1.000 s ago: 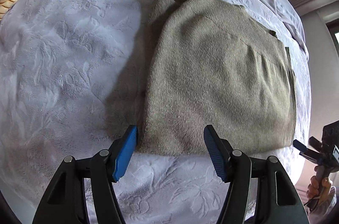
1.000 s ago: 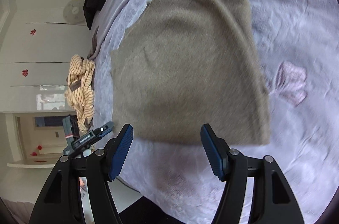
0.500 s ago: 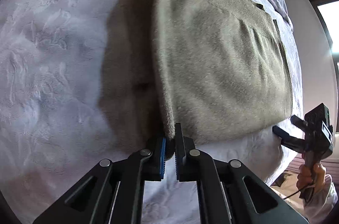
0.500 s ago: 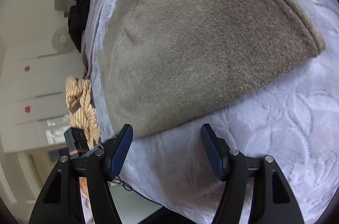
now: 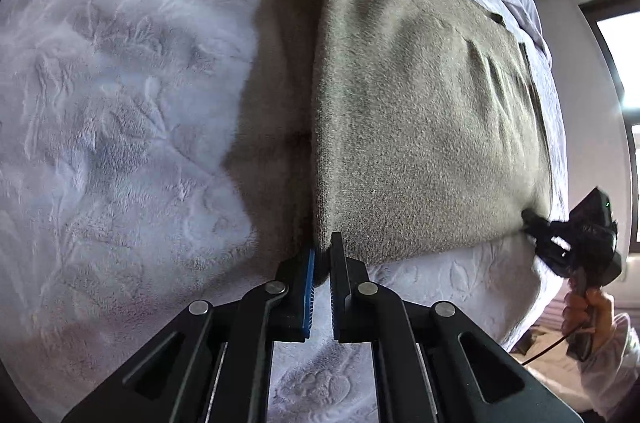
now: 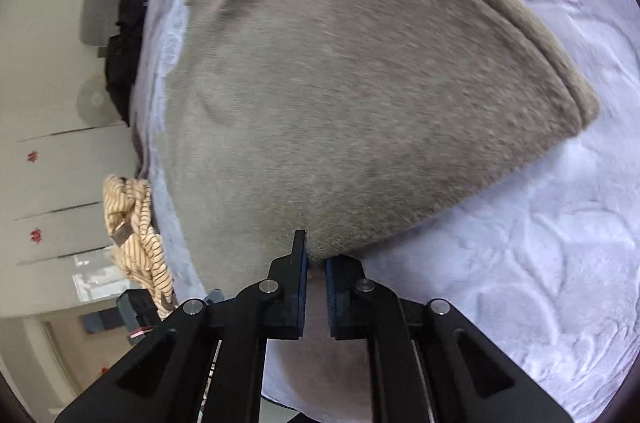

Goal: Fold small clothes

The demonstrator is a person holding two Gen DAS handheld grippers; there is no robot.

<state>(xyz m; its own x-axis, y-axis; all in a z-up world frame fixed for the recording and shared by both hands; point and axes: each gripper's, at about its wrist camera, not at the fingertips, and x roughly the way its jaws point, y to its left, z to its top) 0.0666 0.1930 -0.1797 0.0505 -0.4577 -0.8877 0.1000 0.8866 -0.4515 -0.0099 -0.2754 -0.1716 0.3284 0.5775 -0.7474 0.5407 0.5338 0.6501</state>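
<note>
Two tools are clenching the near edge of a grey-brown sweater [image 5: 420,127] that is lying folded on a pale lilac bed cover [image 5: 120,103]. The left tool [image 5: 322,255] is pinching its near left corner; the right tool [image 6: 316,259] is nipping the hem farther along.

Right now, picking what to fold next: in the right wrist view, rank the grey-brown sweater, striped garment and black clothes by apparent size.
1. grey-brown sweater, though nearest the camera
2-3. striped garment and black clothes: alike, unranked
</note>
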